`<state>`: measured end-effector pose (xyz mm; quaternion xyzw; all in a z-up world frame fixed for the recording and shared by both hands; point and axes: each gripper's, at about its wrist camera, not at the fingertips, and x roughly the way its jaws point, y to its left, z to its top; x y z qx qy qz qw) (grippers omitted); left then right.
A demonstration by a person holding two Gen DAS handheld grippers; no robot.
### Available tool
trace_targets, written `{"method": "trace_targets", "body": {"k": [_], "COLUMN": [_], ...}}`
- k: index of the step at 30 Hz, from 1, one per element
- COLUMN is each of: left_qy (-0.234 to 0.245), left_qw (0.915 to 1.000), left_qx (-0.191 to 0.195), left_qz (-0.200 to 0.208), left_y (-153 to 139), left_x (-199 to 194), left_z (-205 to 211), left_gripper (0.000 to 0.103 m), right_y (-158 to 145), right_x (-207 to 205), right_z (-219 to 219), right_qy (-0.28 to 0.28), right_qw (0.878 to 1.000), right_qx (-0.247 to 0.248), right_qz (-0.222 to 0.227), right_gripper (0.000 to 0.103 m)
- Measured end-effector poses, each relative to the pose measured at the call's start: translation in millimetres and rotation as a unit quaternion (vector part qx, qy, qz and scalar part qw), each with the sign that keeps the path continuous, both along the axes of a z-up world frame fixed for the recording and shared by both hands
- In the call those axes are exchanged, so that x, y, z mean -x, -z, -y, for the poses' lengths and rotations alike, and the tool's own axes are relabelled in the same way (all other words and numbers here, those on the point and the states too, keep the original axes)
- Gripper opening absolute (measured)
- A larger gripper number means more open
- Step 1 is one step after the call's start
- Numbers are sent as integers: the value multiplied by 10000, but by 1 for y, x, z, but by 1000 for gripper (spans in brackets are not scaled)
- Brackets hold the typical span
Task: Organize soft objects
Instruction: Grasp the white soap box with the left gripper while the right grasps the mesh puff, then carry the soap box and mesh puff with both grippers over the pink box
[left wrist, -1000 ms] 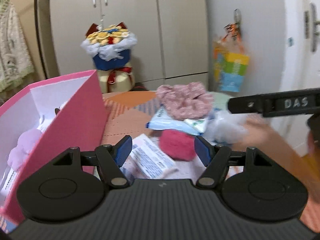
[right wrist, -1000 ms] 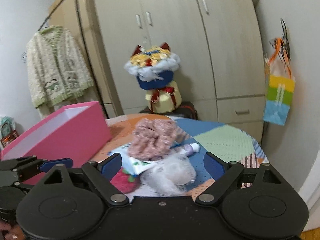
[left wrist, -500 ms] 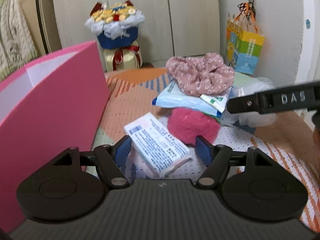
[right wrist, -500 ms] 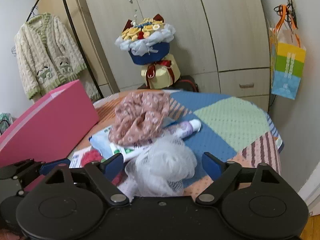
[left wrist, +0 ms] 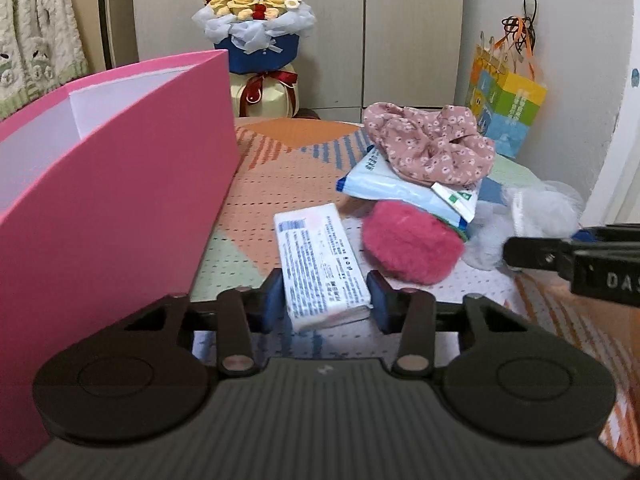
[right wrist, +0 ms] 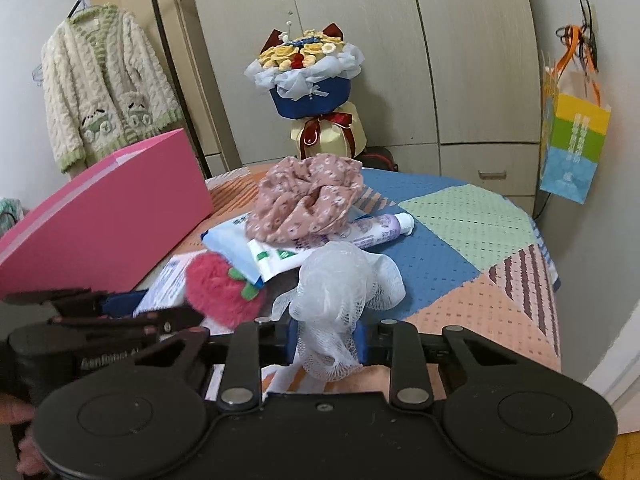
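A white tissue pack (left wrist: 320,264) lies on the patchwork tablecloth between my left gripper's (left wrist: 326,306) blue pads. The jaws are closing and the pads touch its two long sides. My right gripper (right wrist: 325,342) is closing too, its pads squeezing the lower part of a white mesh bath puff (right wrist: 344,284). Between the two sits a red plush strawberry (left wrist: 412,246). Behind it, a floral pink scrunchie (right wrist: 308,196) rests on a blue-white wipes pack (left wrist: 384,184). An open pink box (left wrist: 120,184) stands at the left.
A purple tube (right wrist: 380,228) lies by the scrunchie. The round table's edge (right wrist: 554,280) curves at the right. Behind it are a bouquet (right wrist: 308,76), a wardrobe, a hanging cardigan (right wrist: 104,88) and a coloured gift bag (right wrist: 572,148).
Both grippers have sunk toward the table. The left jaws narrowed onto the tissue pack, and the right jaws closed from wide apart onto the mesh puff.
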<state>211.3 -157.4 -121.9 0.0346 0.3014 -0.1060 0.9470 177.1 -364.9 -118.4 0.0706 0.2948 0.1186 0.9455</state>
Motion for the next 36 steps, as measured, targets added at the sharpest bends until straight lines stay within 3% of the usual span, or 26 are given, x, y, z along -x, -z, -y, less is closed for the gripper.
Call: {"method": "trace_targets", "body": {"k": [14, 21, 36], "left_qy": [27, 271, 830], "left_qw": [9996, 9991, 9957], "left_qx": [-164, 69, 329], "left_qz": [242, 315, 241], "left_y": [-12, -16, -22], "left_x": [36, 61, 94], "left_z": [-9, -26, -38], "left_gripper": [39, 38, 38], "right_y": [-3, -1, 0], "right_x": [56, 86, 120], "right_z": [-27, -24, -44], "right_qy": [671, 976, 1103], "right_qw": [9975, 9945, 9936], "right_qx": [156, -330, -107], "right_qz": [125, 171, 213], "right_gripper": [30, 30, 30]}}
